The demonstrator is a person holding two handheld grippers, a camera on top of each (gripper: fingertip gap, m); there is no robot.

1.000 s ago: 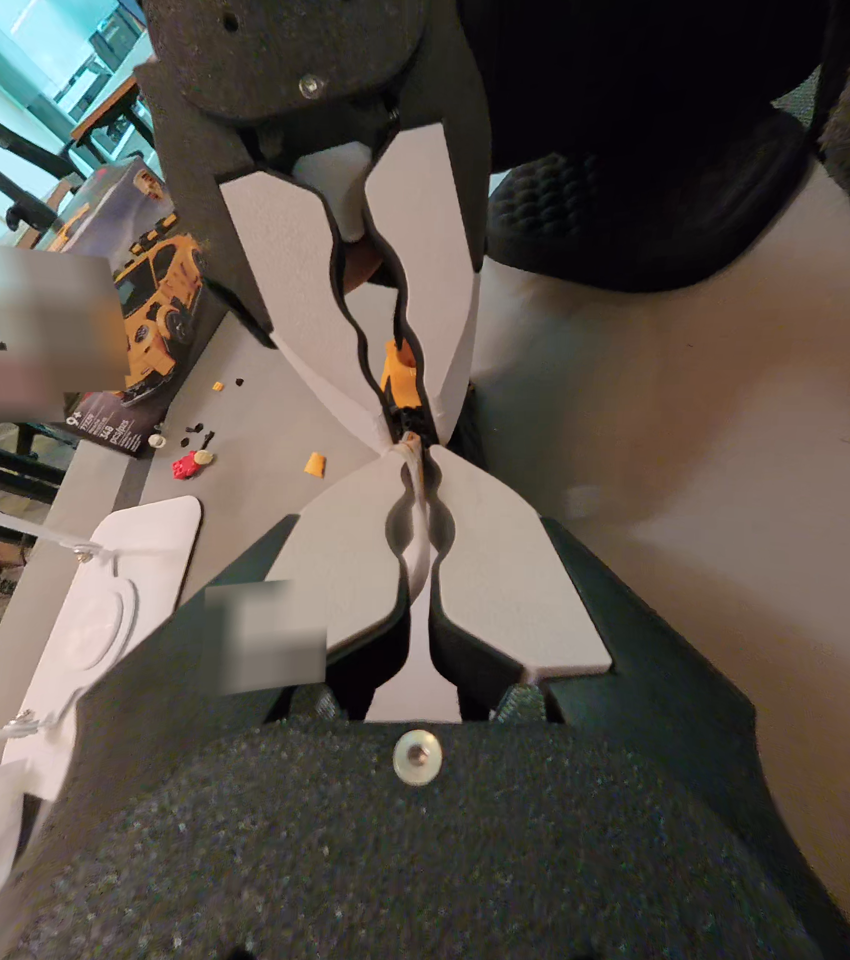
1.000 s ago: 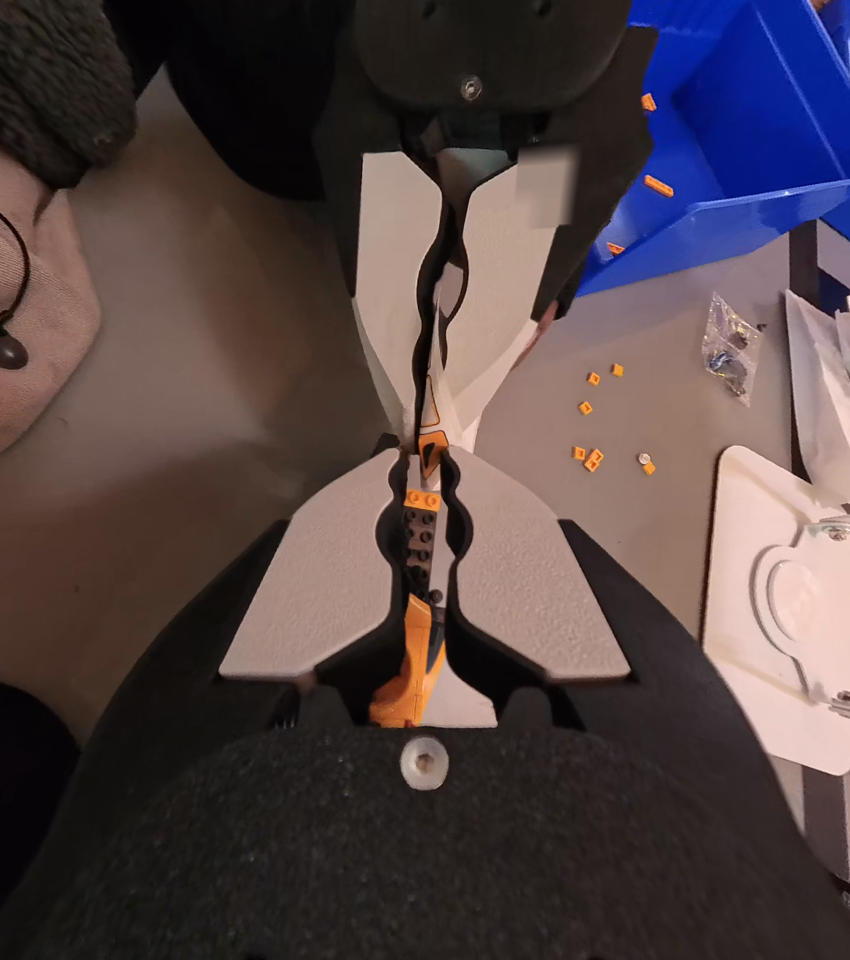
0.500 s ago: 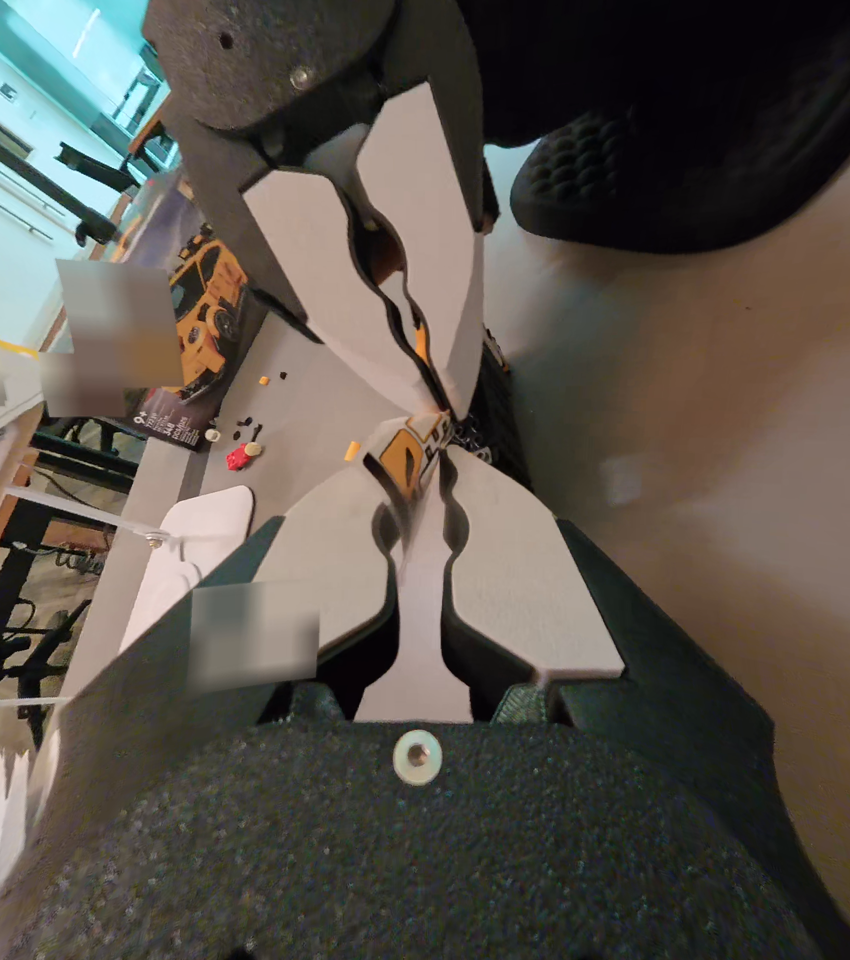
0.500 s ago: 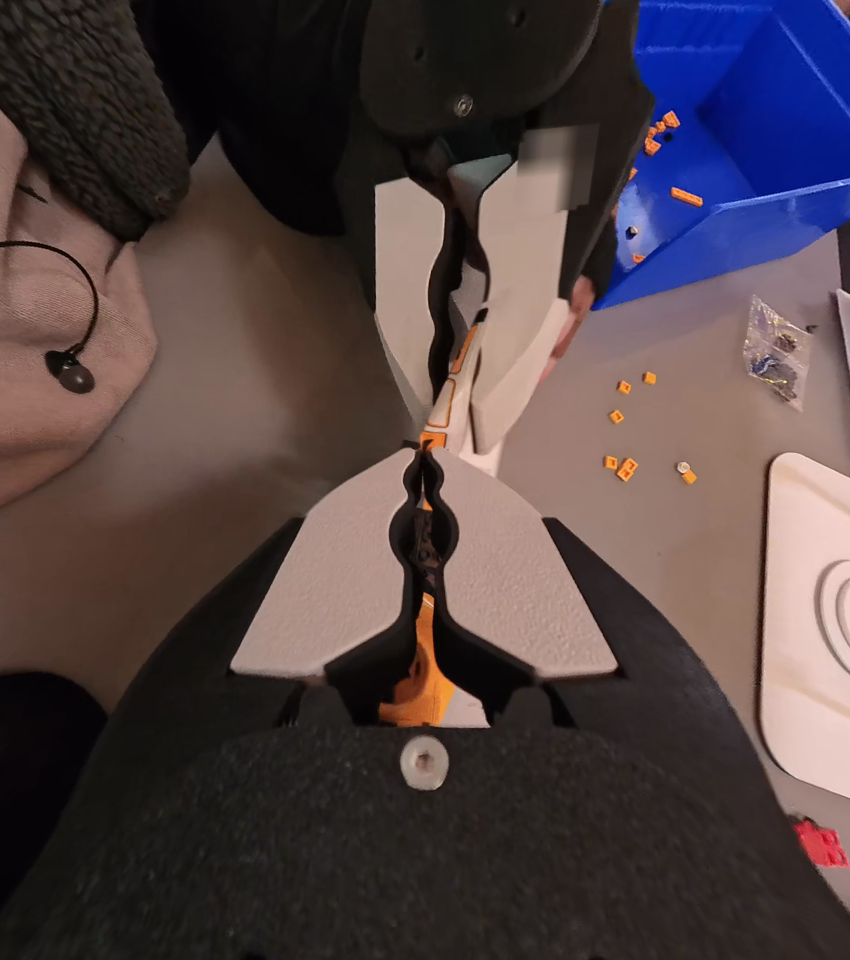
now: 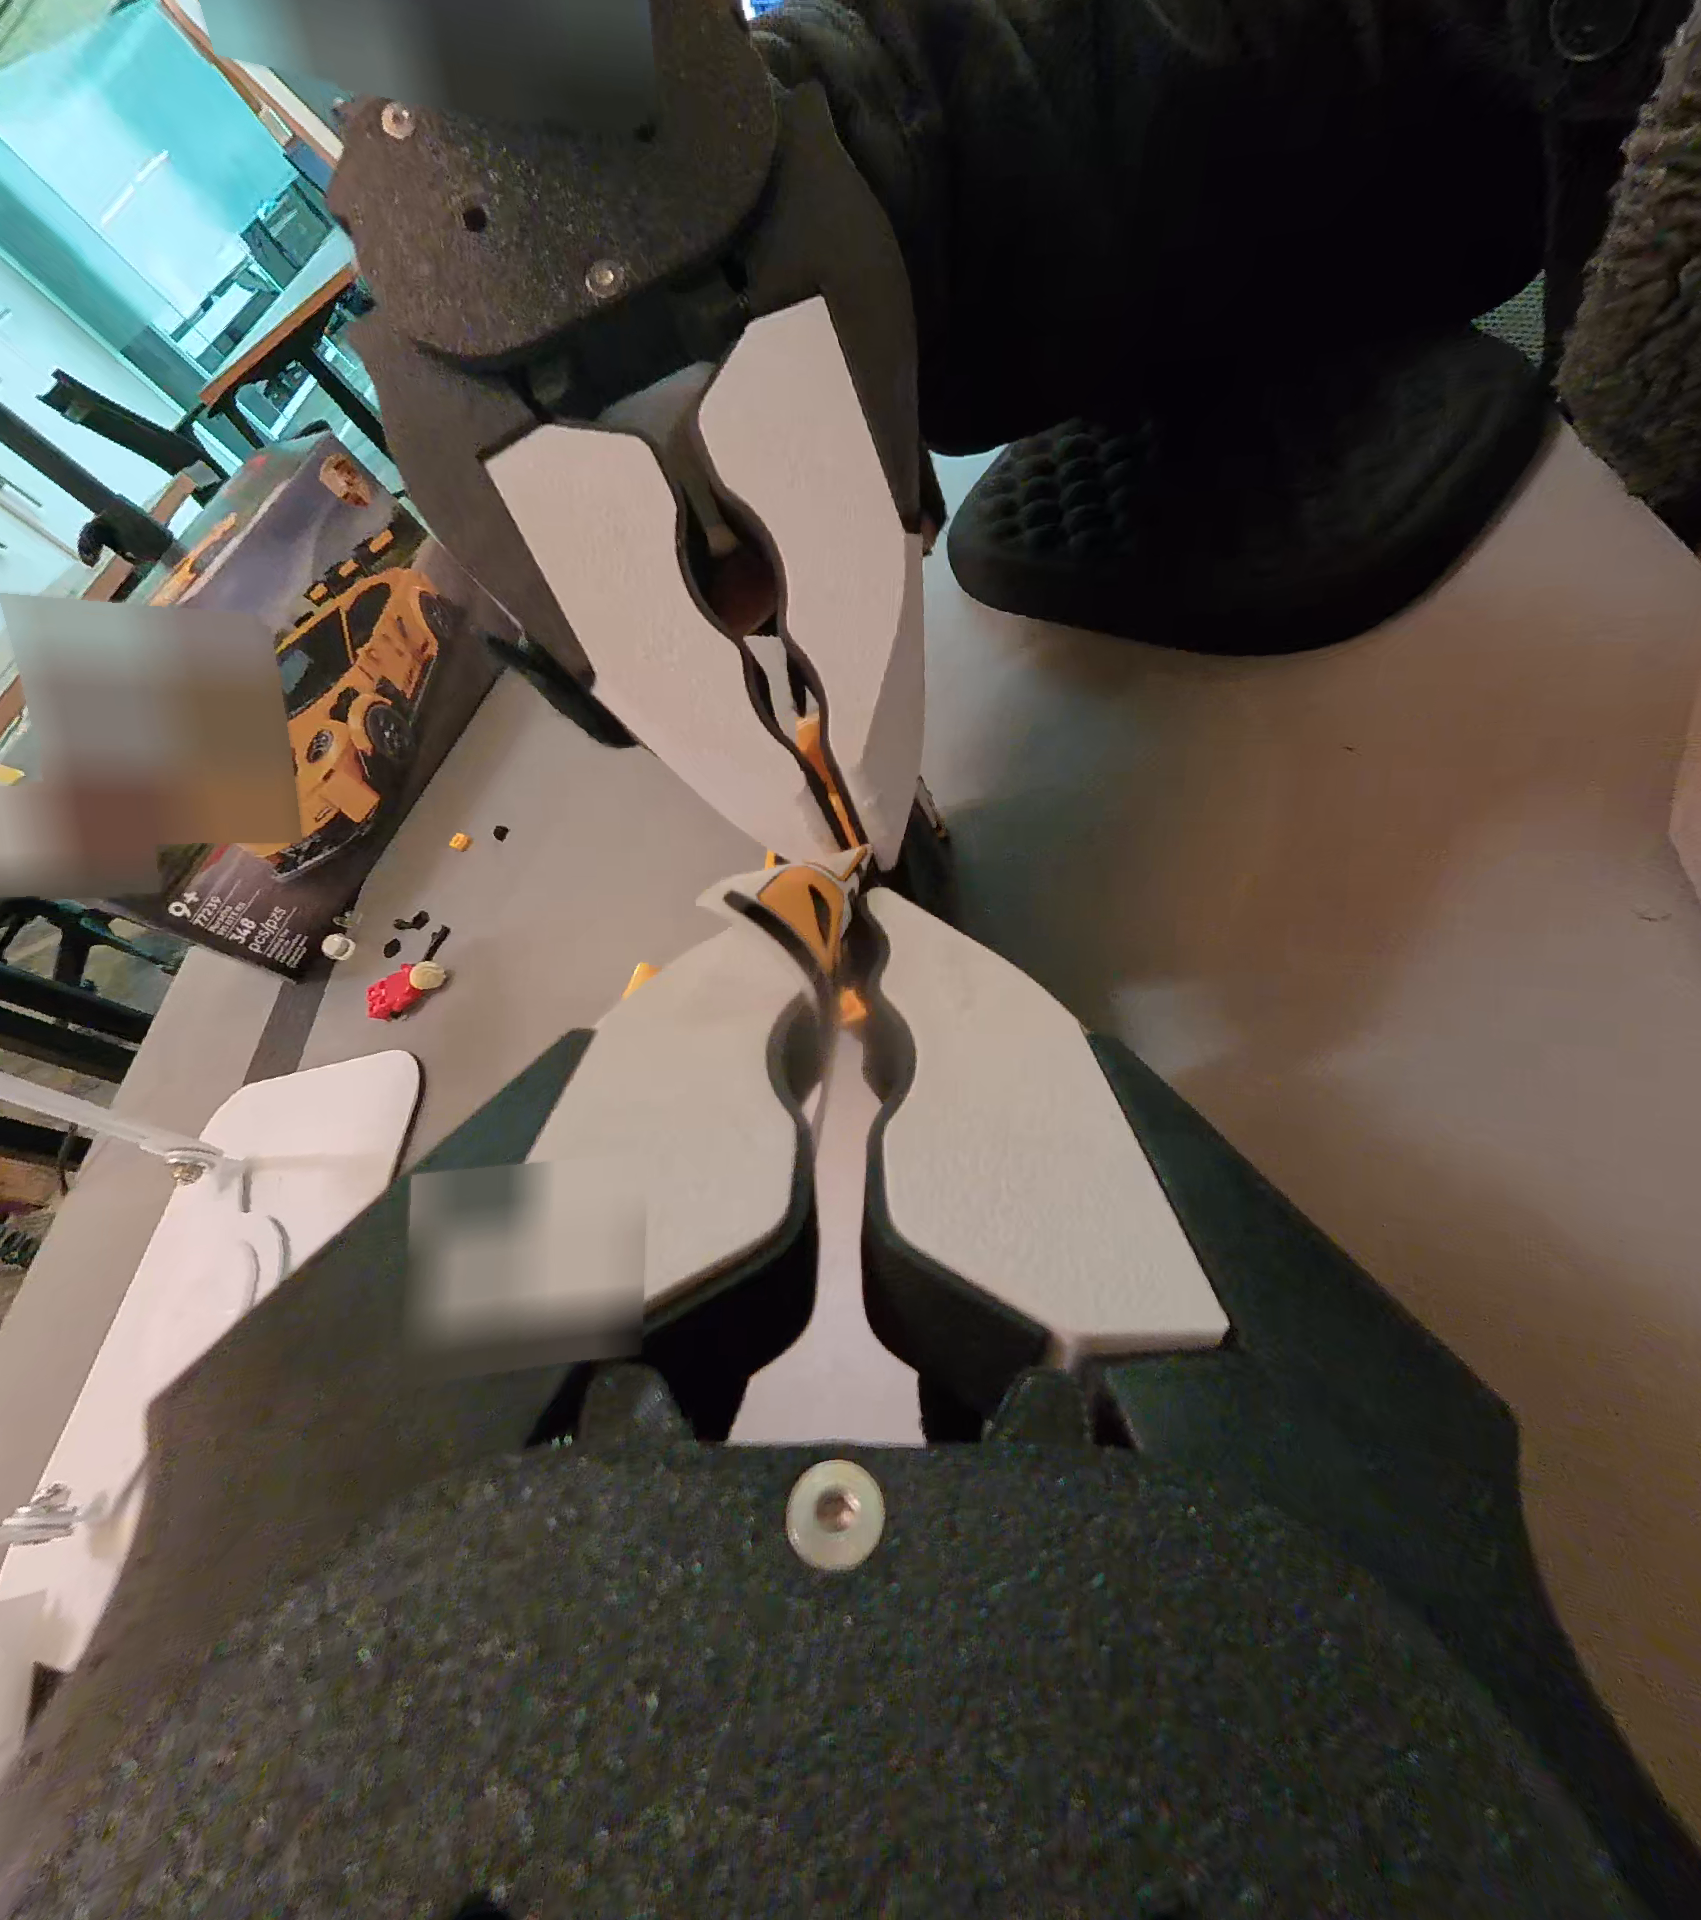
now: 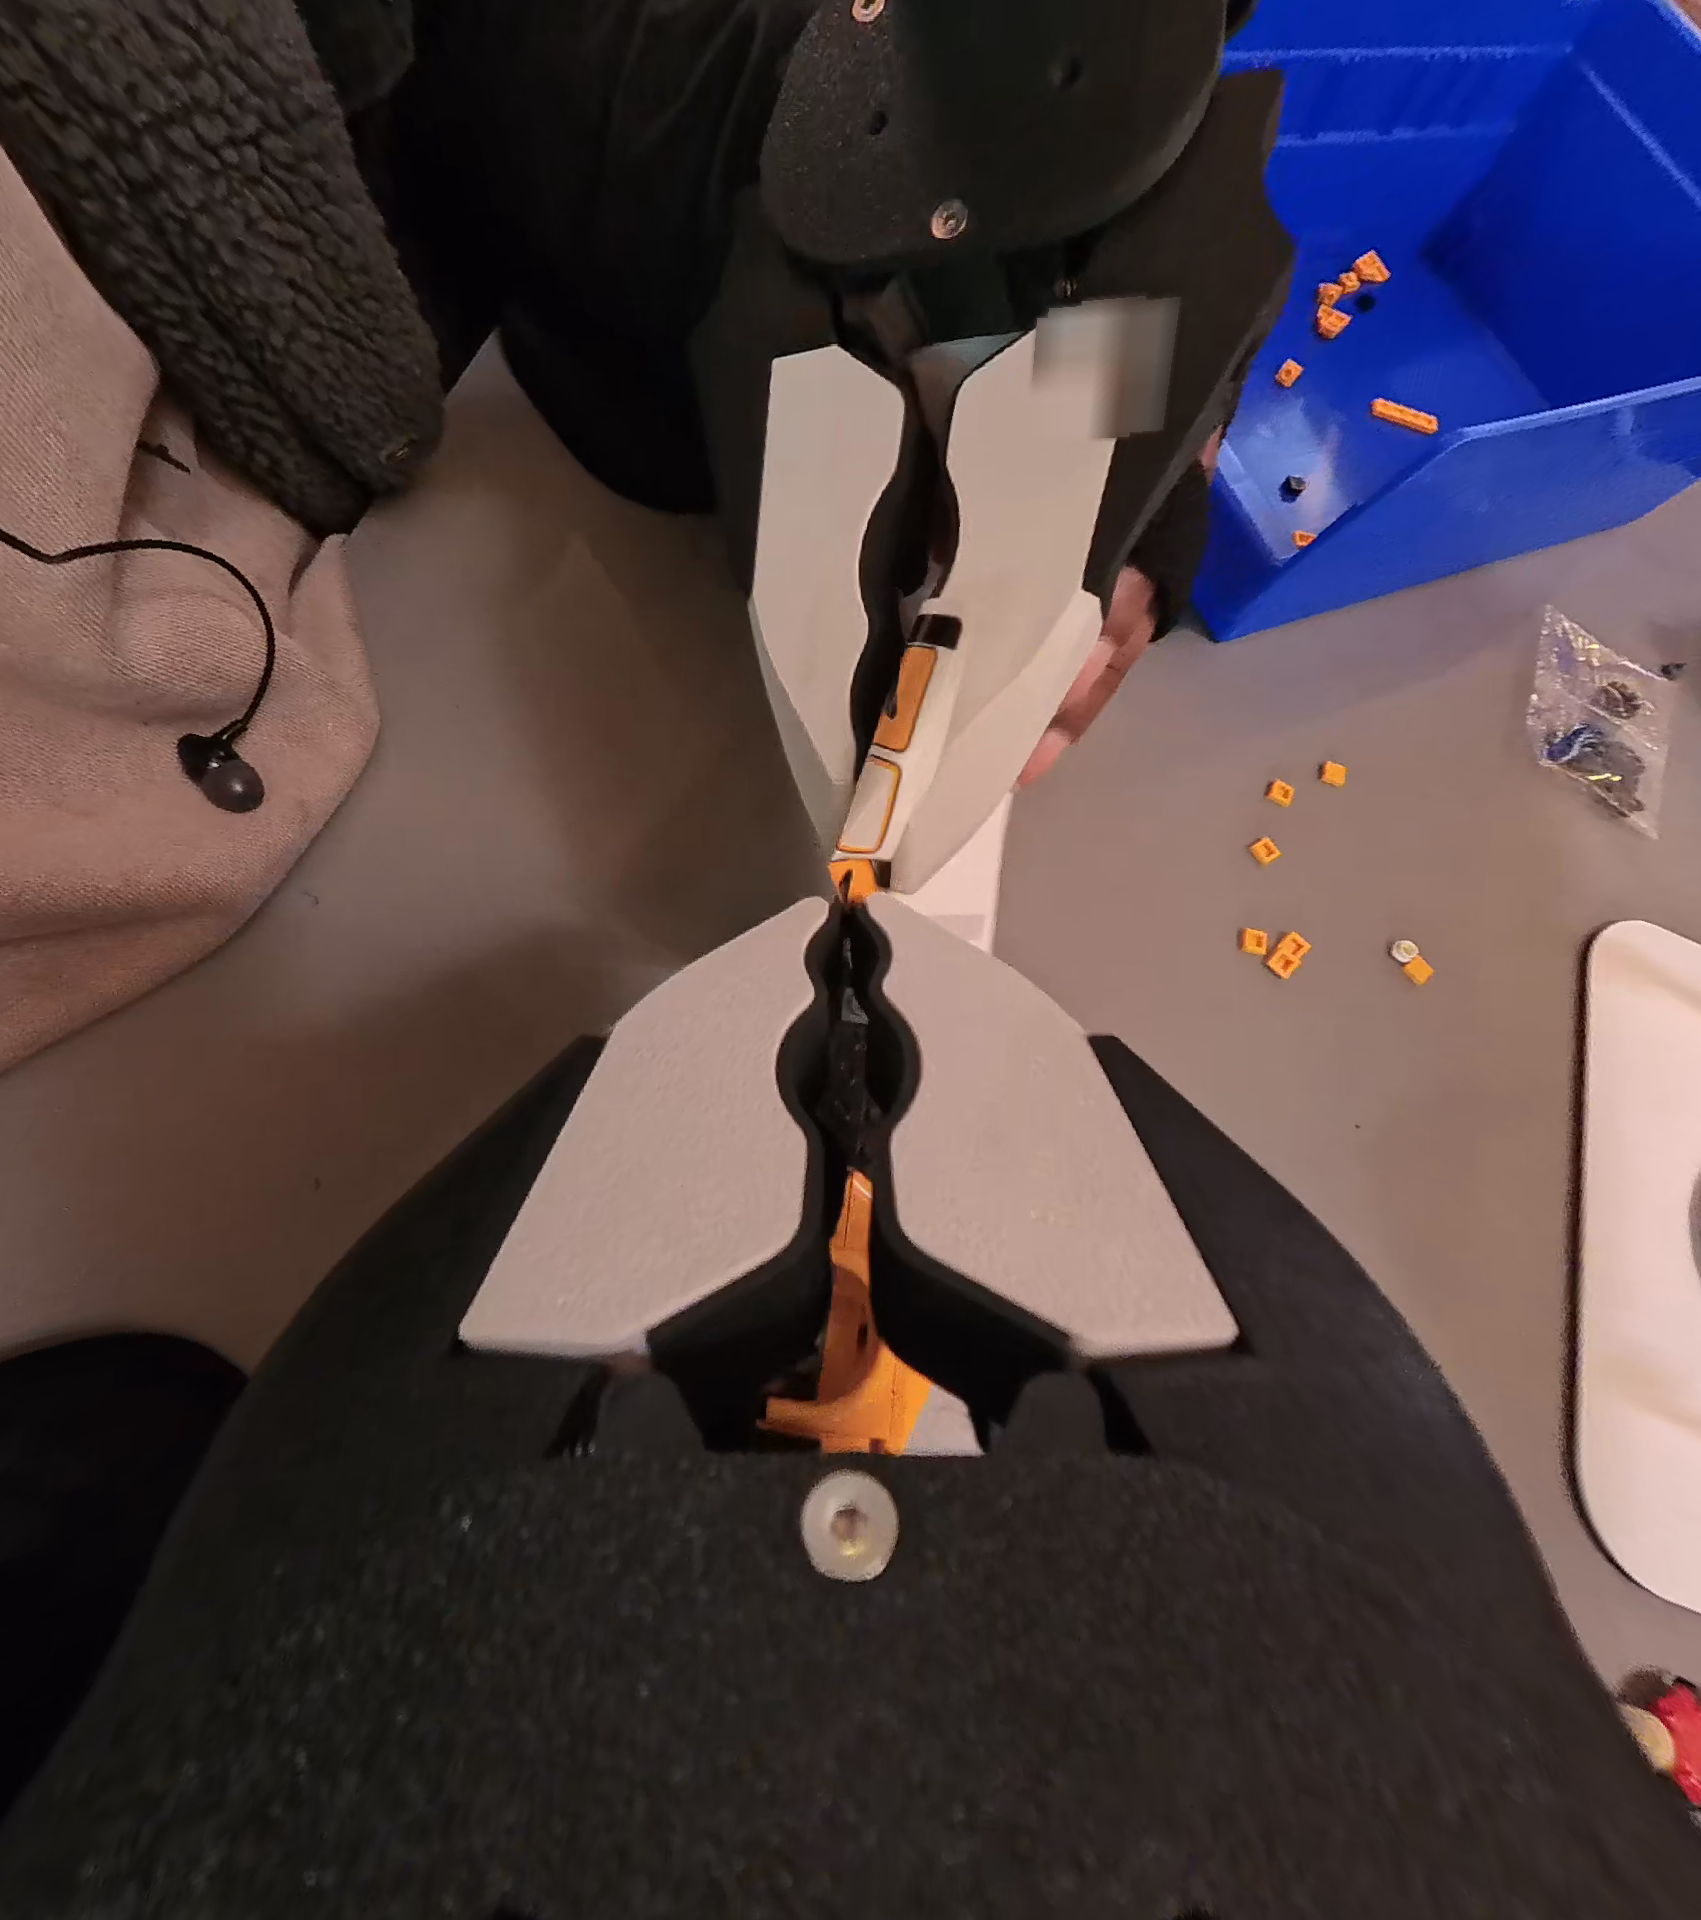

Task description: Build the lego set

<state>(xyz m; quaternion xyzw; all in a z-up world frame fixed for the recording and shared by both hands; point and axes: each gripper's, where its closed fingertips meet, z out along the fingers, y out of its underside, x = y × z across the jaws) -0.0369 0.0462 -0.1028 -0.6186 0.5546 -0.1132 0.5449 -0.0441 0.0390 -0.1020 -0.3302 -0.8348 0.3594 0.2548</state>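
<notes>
My left gripper [image 5: 856,914] is shut on a white sticker sheet [image 5: 794,904] that bears orange stickers; the sheet curls out to the left of its tips. In the right wrist view that gripper [image 6: 872,852] comes in from the top with the sheet [image 6: 903,707] between its fingers. My right gripper [image 6: 846,909] is shut on an orange and black lego part [image 6: 851,1340] that runs back along its fingers. In the left wrist view it [image 5: 861,842] comes in from the top with the orange part [image 5: 815,758] in it. The two grippers meet tip to tip above the grey table [image 6: 1241,1143].
A lego box [image 5: 347,675], a red piece [image 5: 394,987] and small black pieces [image 5: 415,925] lie at the left. Blue bins [image 6: 1552,364], loose orange pieces [image 6: 1277,945], a plastic bag [image 6: 1599,717] and a white board [image 6: 1698,1247] lie at the right. A person's dark sleeves are close behind.
My left jaws opened a little and came together again on the sticker sheet. My right jaws closed tighter on the lego part. Both grippers stayed tip to tip.
</notes>
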